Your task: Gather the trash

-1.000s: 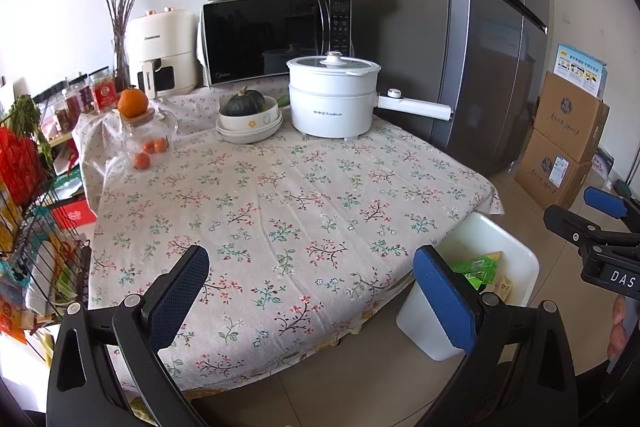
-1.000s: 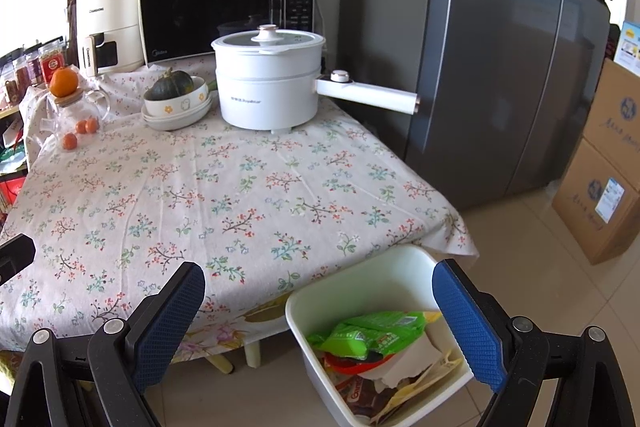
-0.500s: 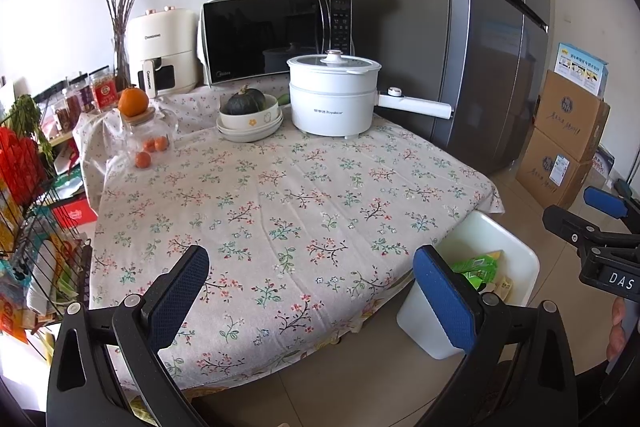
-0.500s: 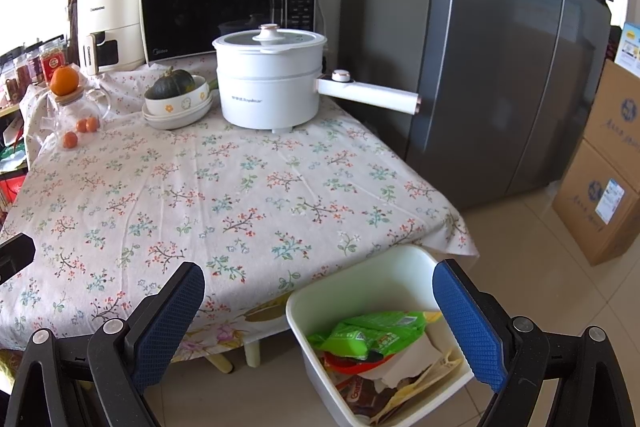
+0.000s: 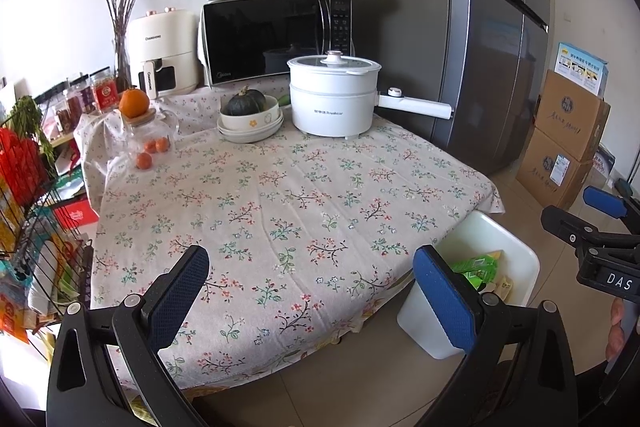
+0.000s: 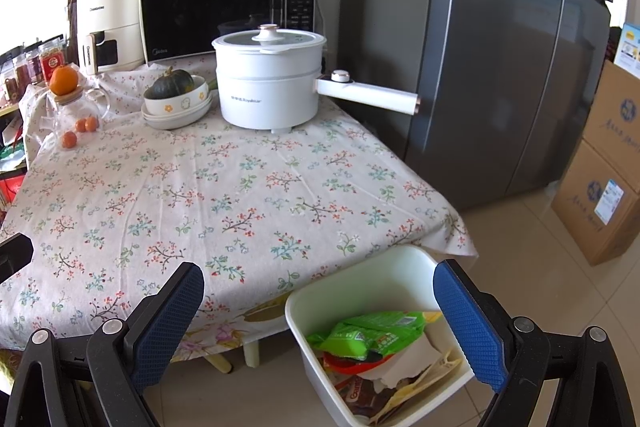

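A white trash bin (image 6: 360, 285) stands on the floor at the table's near right corner; inside lie a green wrapper (image 6: 368, 333), torn paper and brown packaging. In the left wrist view the same bin (image 5: 514, 255) shows beside the table edge. My left gripper (image 5: 316, 291) hangs open over the table's front edge, nothing between its blue pads. My right gripper (image 6: 320, 311) is open too, above the bin's left rim, holding nothing. The flowered tablecloth (image 5: 280, 195) carries no loose trash that I can see.
At the table's back stand a white electric pot (image 6: 270, 83) with a long handle, stacked bowls holding a squash (image 6: 174, 99), a glass jar with oranges (image 5: 146, 133), a microwave and an air fryer. A grey fridge (image 6: 500, 47) and cardboard boxes (image 5: 564, 143) are right; a wire rack (image 5: 28, 211) left.
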Tool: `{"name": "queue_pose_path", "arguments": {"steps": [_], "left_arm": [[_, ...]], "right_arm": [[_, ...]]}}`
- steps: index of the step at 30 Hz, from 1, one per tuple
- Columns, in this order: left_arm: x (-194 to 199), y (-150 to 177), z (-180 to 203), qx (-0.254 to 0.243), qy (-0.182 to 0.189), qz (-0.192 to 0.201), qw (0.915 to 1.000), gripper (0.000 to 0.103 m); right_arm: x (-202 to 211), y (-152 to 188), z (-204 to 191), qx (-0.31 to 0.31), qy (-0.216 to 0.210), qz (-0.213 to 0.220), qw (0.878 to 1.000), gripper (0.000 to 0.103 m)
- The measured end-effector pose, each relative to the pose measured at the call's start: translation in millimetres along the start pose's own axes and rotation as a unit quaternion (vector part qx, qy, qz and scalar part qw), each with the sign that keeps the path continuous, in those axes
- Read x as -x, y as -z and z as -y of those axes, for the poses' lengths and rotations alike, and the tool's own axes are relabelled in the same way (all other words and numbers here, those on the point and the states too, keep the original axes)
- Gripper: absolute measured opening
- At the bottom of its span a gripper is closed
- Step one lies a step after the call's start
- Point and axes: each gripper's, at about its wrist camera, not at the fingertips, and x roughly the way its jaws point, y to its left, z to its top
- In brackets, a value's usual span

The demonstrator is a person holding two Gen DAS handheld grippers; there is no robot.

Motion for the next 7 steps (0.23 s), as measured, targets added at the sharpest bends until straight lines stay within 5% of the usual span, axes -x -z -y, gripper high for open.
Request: {"name": "queue_pose_path", "arguments": {"steps": [7], "left_arm": [[-2.3, 0.2, 1.2, -0.004, 0.008, -0.012, 0.9999, 0.103]], "right_arm": [[-2.0, 1.8, 1.1, 0.004, 0.001, -0.003, 1.0, 0.096]]}}
